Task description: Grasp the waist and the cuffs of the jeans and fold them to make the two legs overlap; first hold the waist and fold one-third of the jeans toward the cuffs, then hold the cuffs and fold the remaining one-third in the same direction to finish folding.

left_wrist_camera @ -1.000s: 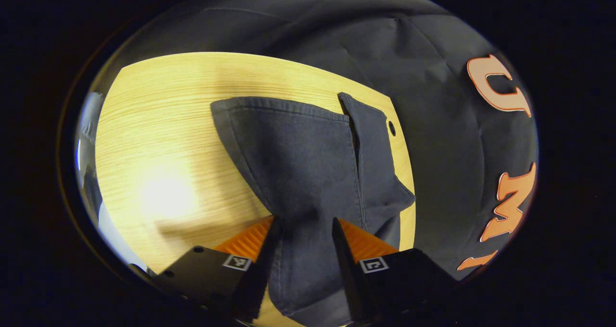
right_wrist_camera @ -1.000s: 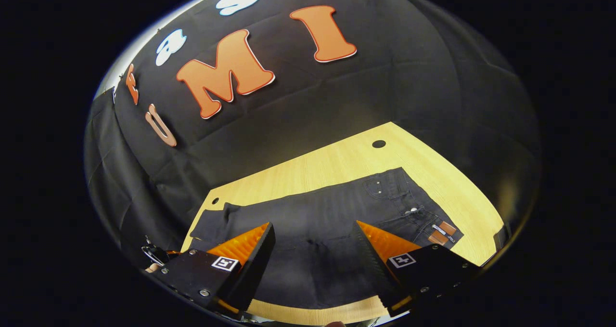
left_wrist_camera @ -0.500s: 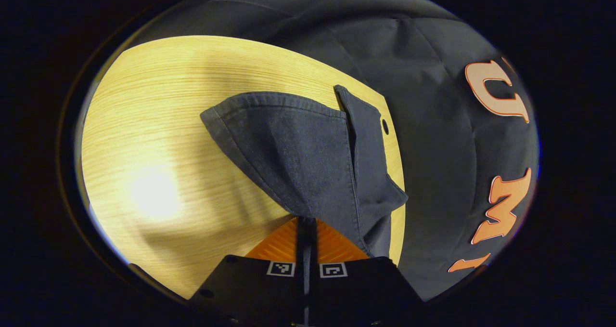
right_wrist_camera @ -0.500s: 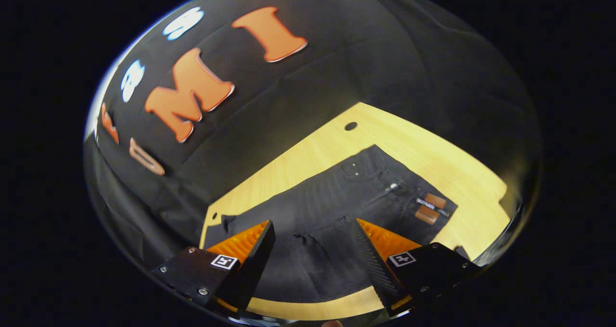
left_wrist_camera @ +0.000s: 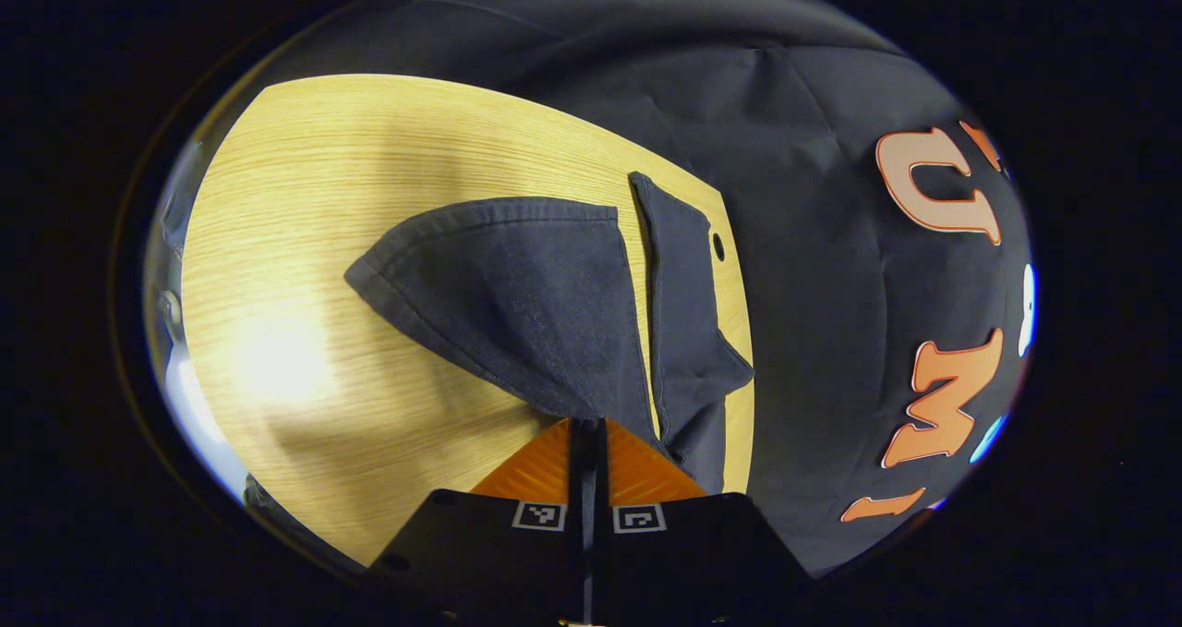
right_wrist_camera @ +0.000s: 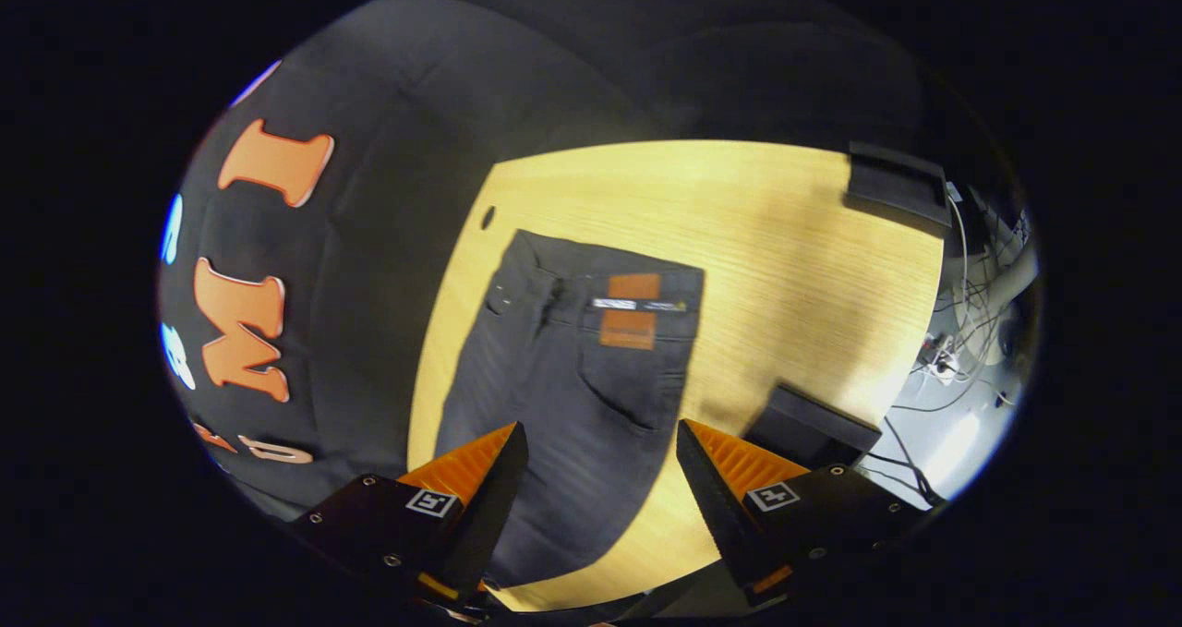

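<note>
The dark jeans lie on a wooden table (left_wrist_camera: 351, 165). In the left gripper view one leg (left_wrist_camera: 517, 295) rises in a taut fan from its cuff edge to my left gripper (left_wrist_camera: 587, 428), which is shut on the fabric. The other leg (left_wrist_camera: 679, 276) lies flat beside it. In the right gripper view the waist (right_wrist_camera: 600, 271) with a brown patch (right_wrist_camera: 631, 311) lies flat ahead. My right gripper (right_wrist_camera: 598, 452) hovers open over the thigh part of the jeans (right_wrist_camera: 554, 378), with nothing between its fingers.
A black block (right_wrist_camera: 898, 184) sits at the table's far corner and another (right_wrist_camera: 811, 424) at its near edge beside the right gripper. Cables (right_wrist_camera: 960, 331) lie on the floor past the table. The booth's black cloth wall runs close behind the jeans.
My left gripper has shut on the jeans leg and drawn it up, pulling the cuff edge inward. My right gripper, still open, has swung round from the legs to face the waist.
</note>
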Motion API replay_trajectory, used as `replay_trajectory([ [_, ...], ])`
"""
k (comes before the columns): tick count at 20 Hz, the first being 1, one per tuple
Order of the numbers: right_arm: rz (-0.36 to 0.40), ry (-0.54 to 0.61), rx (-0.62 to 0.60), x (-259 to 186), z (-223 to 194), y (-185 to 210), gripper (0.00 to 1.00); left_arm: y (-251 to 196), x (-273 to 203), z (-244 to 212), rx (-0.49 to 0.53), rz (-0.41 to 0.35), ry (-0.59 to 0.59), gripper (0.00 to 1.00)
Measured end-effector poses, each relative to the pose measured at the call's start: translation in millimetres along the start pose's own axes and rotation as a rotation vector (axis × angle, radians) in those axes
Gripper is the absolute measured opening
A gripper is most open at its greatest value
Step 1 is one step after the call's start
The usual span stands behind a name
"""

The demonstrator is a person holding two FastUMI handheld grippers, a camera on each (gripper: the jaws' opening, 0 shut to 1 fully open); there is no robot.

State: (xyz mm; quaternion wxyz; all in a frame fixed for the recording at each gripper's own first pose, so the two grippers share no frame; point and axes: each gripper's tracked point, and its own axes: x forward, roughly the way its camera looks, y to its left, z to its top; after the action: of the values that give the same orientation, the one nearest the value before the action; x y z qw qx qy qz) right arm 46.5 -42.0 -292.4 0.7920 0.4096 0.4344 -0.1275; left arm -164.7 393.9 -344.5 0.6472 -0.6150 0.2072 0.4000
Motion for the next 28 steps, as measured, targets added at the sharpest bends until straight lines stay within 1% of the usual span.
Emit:
replay_trajectory([
  [1, -0.007, 0.018, -0.01, 6.5, -6.2, -0.1, 0.98, 0.1, -2.2, 1.0, 0.004, 0.001, -0.001, 0.04],
  [2, 0.003, 0.031, -0.009, 10.8, -9.1, 3.6, 0.99, 0.3, -4.6, 2.4, 0.004, 0.002, -0.002, 0.04],
  [6, 0.021, 0.033, 0.019, 26.4, -8.8, 12.3, 0.98, -2.3, -4.9, 7.0, 0.0, 0.002, -0.002, 0.04],
  [7, 0.023, 0.033, 0.027, 28.2, -8.6, 12.5, 0.97, -2.4, -4.9, 8.2, -0.001, 0.002, -0.003, 0.02],
  [8, 0.02, 0.032, 0.035, 29.7, -7.2, 12.9, 0.96, -1.3, -4.9, 9.3, -0.004, 0.004, -0.005, 0.04],
  [12, -0.024, 0.027, 0.04, 36.2, -7.7, 13.4, 0.94, -1.0, -4.3, 11.1, -0.006, 0.013, -0.006, 0.04],
  [14, -0.049, 0.023, 0.062, 37.7, -6.8, 12.7, 0.94, -0.8, -2.2, 12.5, -0.007, 0.019, -0.006, 0.04],
  [16, -0.095, 0.045, 0.091, 32.8, -13.6, 6.3, 0.92, -2.1, -0.2, 13.4, -0.008, 0.022, -0.007, 0.04],
  [17, -0.113, 0.038, 0.082, 31.7, -14.9, 2.8, 0.93, -2.3, -1.0, 15.0, -0.003, 0.024, -0.006, 0.04],
  [18, -0.124, 0.029, 0.064, 33.0, -15.2, 1.8, 0.91, -1.1, -0.6, 17.0, -0.001, 0.025, -0.004, 0.04],
  [19, -0.123, 0.015, 0.051, 33.2, -13.2, 5.5, 0.88, -0.5, -0.9, 17.6, -0.001, 0.028, -0.002, 0.04],
  [21, -0.1, 0.004, 0.061, 42.1, -10.0, 16.8, 0.88, -1.6, 0.5, 17.4, 0.0, 0.033, 0.001, 0.04],
  [22, -0.104, -0.001, 0.061, 47.1, -8.2, 18.4, 0.88, -2.1, 0.6, 18.2, 0.006, 0.035, 0.0, 0.04],
  [24, -0.129, -0.017, 0.01, 53.4, -6.9, 18.0, 0.81, -3.8, -0.4, 20.3, 0.013, 0.035, -0.005, 0.04],
  [25, -0.144, -0.033, -0.029, 56.0, -4.8, 15.2, 0.63, -4.3, -1.1, 21.6, 0.015, 0.037, -0.006, 0.04],
  [26, -0.164, -0.061, -0.055, 61.0, -1.6, 9.8, 0.49, -4.6, -1.7, 20.9, 0.019, 0.037, -0.007, 0.04],
  [28, -0.13, -0.062, -0.047, 64.3, -0.7, 14.1, 0.21, -4.9, -0.6, 21.3, 0.017, 0.04, -0.01, 0.04],
])
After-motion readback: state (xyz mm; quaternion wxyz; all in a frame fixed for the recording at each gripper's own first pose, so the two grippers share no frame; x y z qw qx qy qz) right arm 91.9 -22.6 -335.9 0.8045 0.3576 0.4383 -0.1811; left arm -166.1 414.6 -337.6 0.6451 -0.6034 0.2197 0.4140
